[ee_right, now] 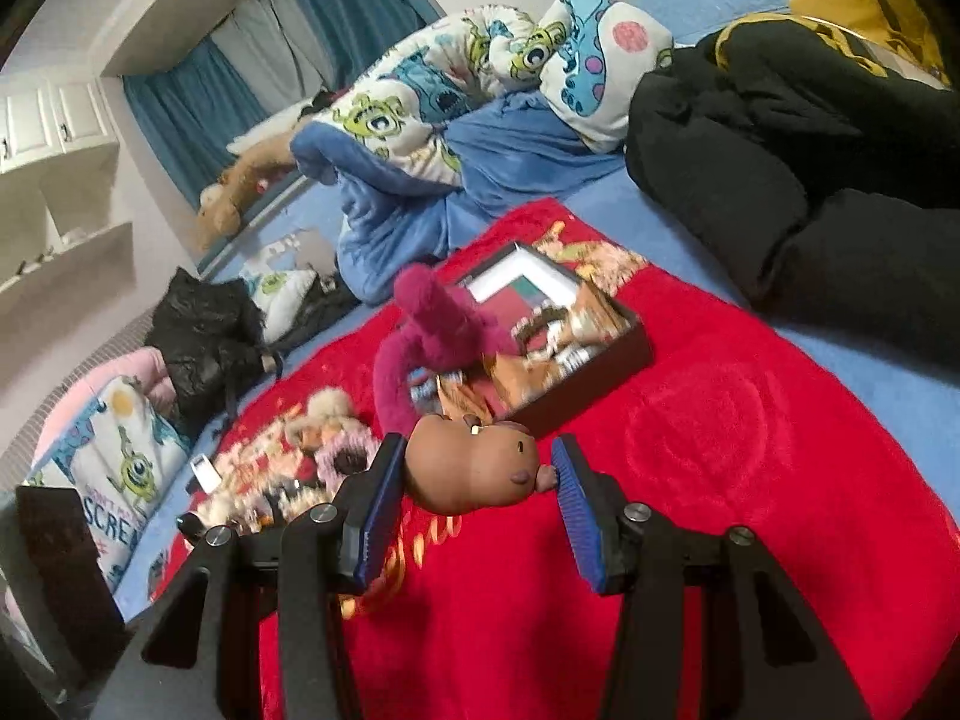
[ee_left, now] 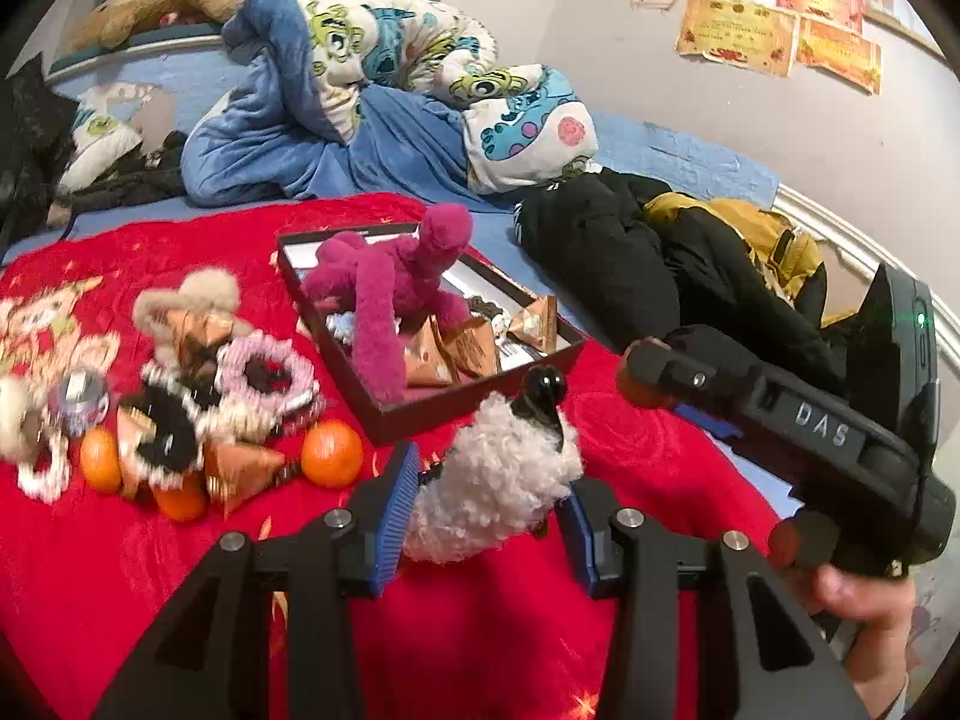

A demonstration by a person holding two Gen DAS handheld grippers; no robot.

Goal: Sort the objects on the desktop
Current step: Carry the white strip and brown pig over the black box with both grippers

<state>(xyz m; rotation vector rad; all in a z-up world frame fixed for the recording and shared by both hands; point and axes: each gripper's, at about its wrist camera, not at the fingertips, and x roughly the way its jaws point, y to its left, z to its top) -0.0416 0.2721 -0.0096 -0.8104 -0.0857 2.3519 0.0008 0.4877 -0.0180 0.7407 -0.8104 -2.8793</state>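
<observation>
A plush red blanket (ee_left: 540, 630) with gold and cartoon print is spread over a bed with a blue sheet (ee_right: 690, 204). To the left on the blanket lies a blurred heap of fluffy hair ties, foil-wrapped triangular sweets and small round oranges (ee_left: 331, 453). Right of the heap sits a shallow dark rectangular box (ee_left: 480, 405), its long axis running away toward the back left, with a magenta plush long-limbed toy (ee_left: 408, 288) sprawled over its near edge, one limb hanging onto the blanket. Behind is a crumpled blue duvet with cartoon monsters (ee_left: 384, 60), then black and mustard jackets (ee_left: 630, 252) to the right, and yellowed certificates (ee_left: 738, 33) on the pale wall, too small to read.

The left tongs (ee_left: 489, 519) pinch a white fluffy toy with a black glossy knob (ee_left: 498, 480), the knob pointing away, above the blanket in front of the box. The right tongs (ee_right: 474, 498) pinch a smooth brown animal-head figurine (ee_right: 474, 465) sideways, its snout toward the right pad. Seen from the left tongs, the right tool's body reads "DAS"; a pillow (ee_right: 120, 480) at far left shows "SCRE".
</observation>
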